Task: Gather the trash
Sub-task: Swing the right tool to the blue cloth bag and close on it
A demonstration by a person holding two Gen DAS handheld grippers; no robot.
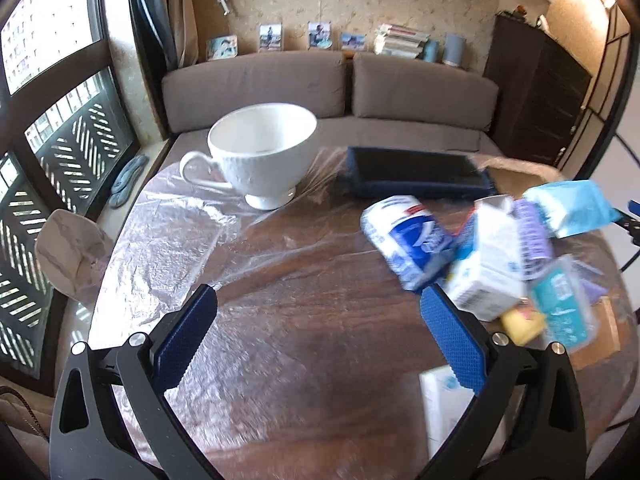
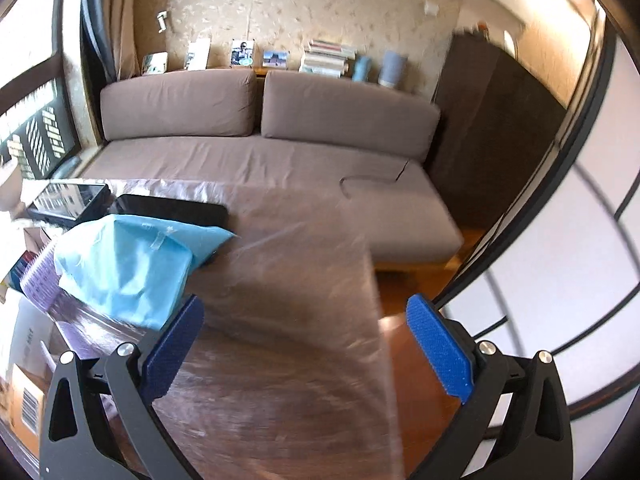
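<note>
A heap of trash lies on the right of the plastic-covered wooden table (image 1: 288, 288): a blue-and-white crumpled wrapper (image 1: 408, 240), a white milk carton (image 1: 488, 264), a purple packet (image 1: 532, 236), a light blue pouch (image 1: 568, 208), a teal packet (image 1: 564, 308) and a yellow piece (image 1: 522, 322). My left gripper (image 1: 316, 316) is open over bare table, its right finger just in front of the carton. My right gripper (image 2: 304, 328) is open and holds nothing; the light blue pouch (image 2: 128, 268) lies just left of its left finger, beside the purple packet (image 2: 40, 280).
A large white cup (image 1: 260, 156) stands at the back left of the table, a dark tablet (image 1: 416, 172) behind the trash. A black phone (image 2: 172, 208) lies behind the pouch. Cardboard boxes (image 2: 24, 360) sit at the far left. A brown sofa (image 2: 260, 152) lies beyond; the table corner (image 2: 372, 256) drops to floor.
</note>
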